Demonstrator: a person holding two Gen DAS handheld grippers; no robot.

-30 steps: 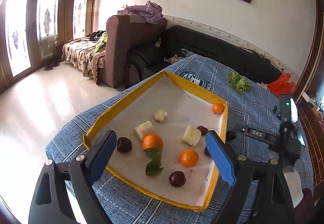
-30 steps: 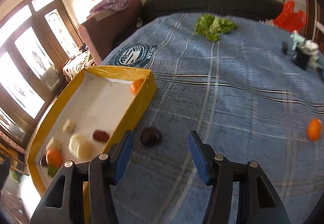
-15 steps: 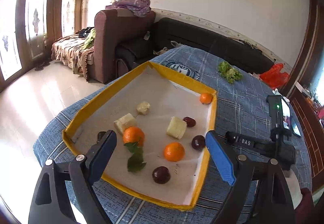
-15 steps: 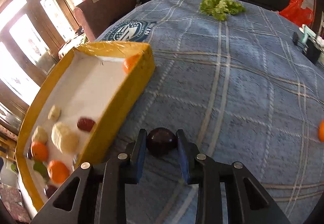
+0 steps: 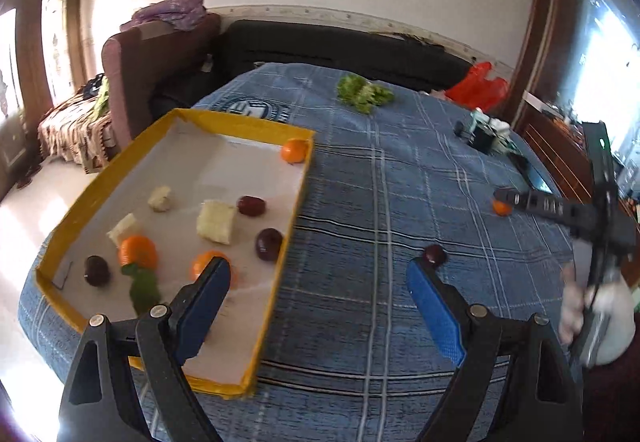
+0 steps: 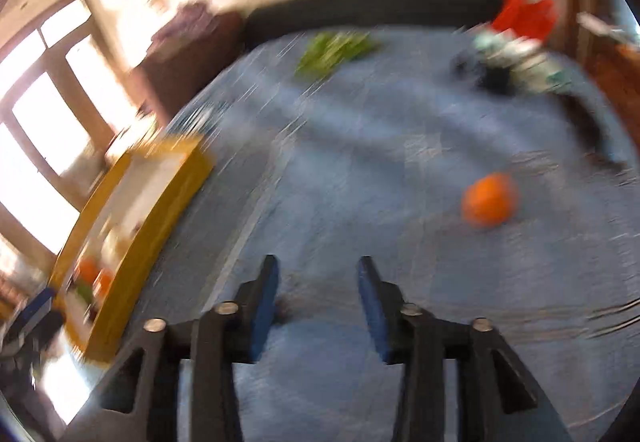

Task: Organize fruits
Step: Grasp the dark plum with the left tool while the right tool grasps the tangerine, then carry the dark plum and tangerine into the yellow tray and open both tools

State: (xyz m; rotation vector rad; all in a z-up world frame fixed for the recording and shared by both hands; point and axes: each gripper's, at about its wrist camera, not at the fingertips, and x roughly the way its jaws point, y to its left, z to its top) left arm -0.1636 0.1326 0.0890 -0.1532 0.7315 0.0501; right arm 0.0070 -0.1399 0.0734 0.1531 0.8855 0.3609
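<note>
Right claw [image 6: 318,298] no longer clamped on dark plum [image 5: 435,255]: fingers apart now, empty, view blurred, swung toward loose orange [image 6: 489,199]. Plum lying on blue cloth, right of yellow tray [image 5: 292,226]. Left claw [image 5: 316,306] apart, empty, above tray edge.

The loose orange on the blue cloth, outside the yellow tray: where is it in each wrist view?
Left wrist: orange far right, mid-height, partly behind the black gripper bar.
Right wrist: orange right of centre, blurred, beyond the open fingers.
Shared landmark: green lettuce at the cloth's far end.
</note>
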